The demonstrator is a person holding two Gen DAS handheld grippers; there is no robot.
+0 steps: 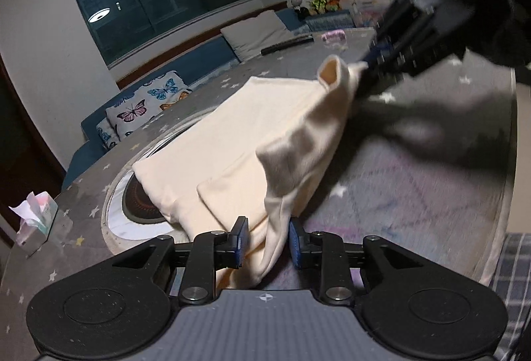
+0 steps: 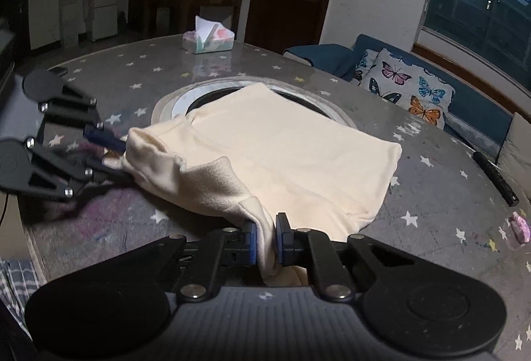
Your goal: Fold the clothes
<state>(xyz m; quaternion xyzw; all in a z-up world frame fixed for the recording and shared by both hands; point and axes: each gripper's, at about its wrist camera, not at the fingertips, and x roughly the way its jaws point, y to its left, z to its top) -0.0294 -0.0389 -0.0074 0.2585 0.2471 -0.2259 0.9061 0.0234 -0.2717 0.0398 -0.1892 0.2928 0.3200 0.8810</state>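
A cream garment (image 1: 232, 128) (image 2: 282, 145) lies folded on a round grey table with star print (image 1: 415, 178) (image 2: 232, 62). Its near edge is raised into a ridge between both grippers. At the bottom of the left wrist view, my left gripper (image 1: 268, 241) is shut on a bunch of that edge. It shows at the left of the right wrist view (image 2: 114, 158), blurred. My right gripper (image 2: 266, 239) is shut on the other end of the edge. It appears blurred at the upper right of the left wrist view (image 1: 363, 67), pinching a cloth corner.
A round recessed plate (image 1: 139, 205) (image 2: 205, 98) in the table's centre is partly under the garment. On the table are a tissue box (image 1: 31, 221) (image 2: 207, 40), a black rod (image 1: 287, 44) (image 2: 494, 176) and a pink object (image 1: 333, 36) (image 2: 519, 228). A sofa with a butterfly cushion (image 1: 139, 108) (image 2: 405, 85) stands beyond.
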